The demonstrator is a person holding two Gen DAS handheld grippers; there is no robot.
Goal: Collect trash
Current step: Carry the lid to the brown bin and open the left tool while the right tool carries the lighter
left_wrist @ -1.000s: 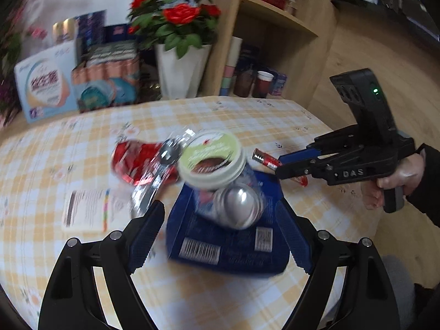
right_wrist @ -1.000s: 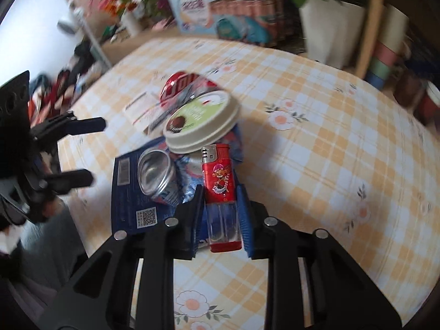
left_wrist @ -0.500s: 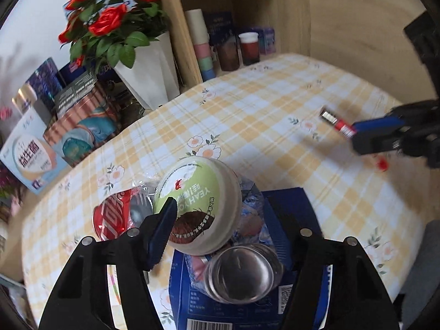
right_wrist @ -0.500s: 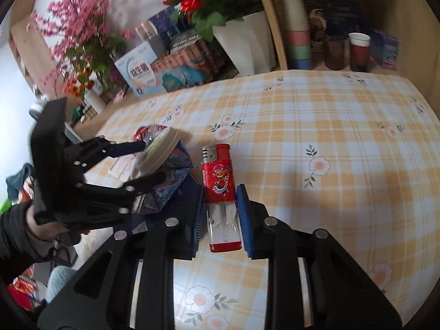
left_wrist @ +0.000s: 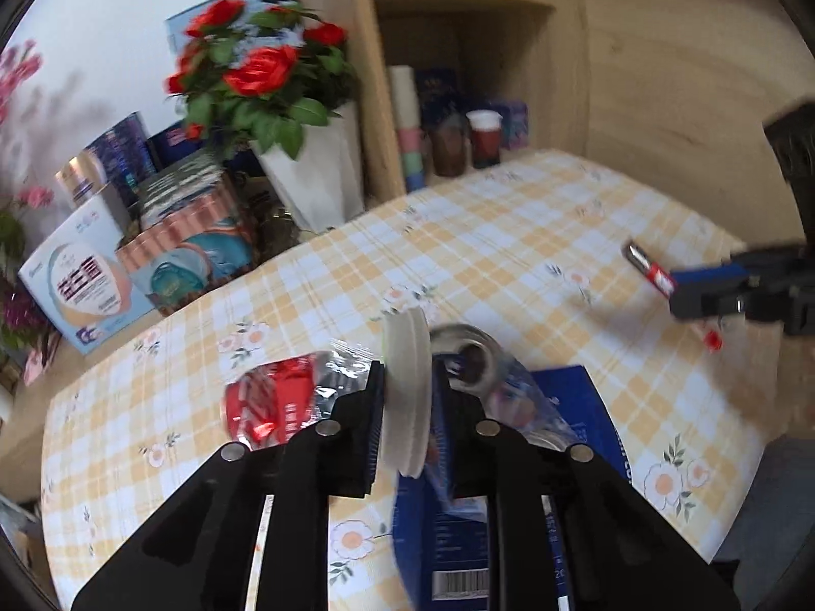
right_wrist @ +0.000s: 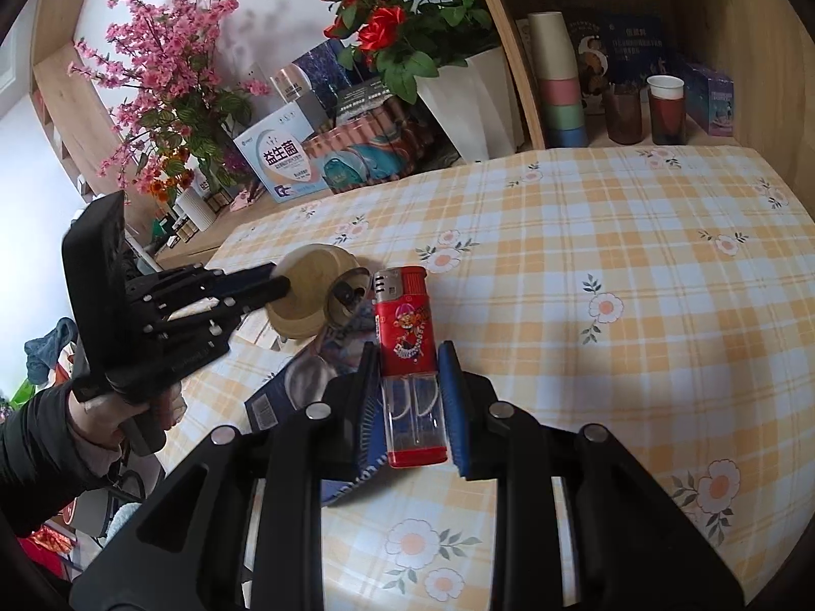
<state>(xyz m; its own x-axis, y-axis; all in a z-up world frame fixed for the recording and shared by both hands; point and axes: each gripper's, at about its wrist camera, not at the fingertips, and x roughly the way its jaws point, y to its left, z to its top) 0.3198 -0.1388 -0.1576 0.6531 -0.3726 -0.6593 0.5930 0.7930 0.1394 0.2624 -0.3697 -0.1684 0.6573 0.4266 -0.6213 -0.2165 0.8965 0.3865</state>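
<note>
Desk (right_wrist: 636,265): round, under a yellow-and-white checked cloth with daisy print; wooden shelves behind. Landmark: flat blue carton (left_wrist: 586,407) near the desk's front edge. Left gripper (left_wrist: 405,407): jaws have just been closing, now clamped on a round cream lid (left_wrist: 407,397) held edge-on above the carton. Metal can (left_wrist: 471,356), cylindrical, lying on the carton. Crumpled red foil wrapper (left_wrist: 265,402) left of the carton. Right gripper (right_wrist: 410,402): narrow, pinching a rectangular red plastic lighter (right_wrist: 407,346), clear base, just right of the carton.

Both wrist cams face down, sharing table (left_wrist: 509,234).
</note>
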